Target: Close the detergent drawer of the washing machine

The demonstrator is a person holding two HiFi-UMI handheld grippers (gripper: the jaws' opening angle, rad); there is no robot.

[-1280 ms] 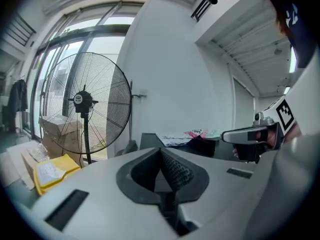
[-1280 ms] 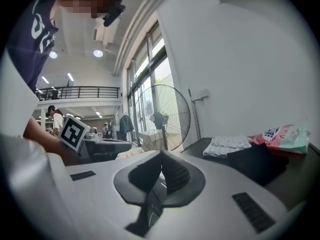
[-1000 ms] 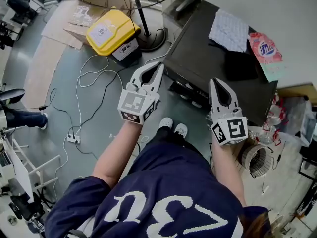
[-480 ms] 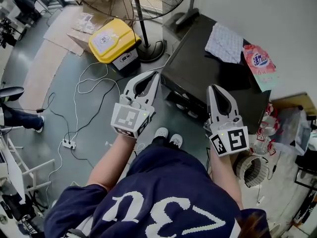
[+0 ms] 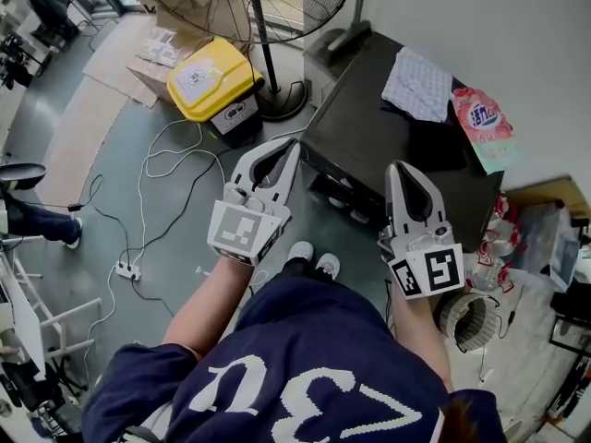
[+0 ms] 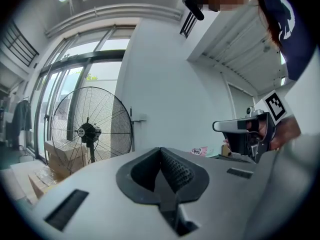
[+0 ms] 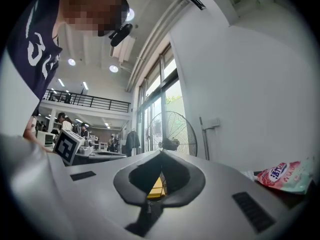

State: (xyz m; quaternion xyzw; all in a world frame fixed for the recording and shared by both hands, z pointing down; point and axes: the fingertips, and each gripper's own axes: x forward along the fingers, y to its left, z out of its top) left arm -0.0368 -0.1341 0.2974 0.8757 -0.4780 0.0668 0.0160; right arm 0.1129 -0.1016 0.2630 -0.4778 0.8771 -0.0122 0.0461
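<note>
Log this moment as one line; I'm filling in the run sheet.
left gripper: shut, empty | right gripper: shut, empty | both near washing machine front | detergent drawer: not discernible

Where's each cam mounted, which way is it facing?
Head view: on the head, steeply down at washing machine; both forearms, left gripper, right gripper, shoes.
Left gripper view: on left gripper, level along shut jaws toward fan; right gripper at right.
Right gripper view: on right gripper, along shut jaws toward fan; left gripper at left.
Shared: fan, pink bag.
</note>
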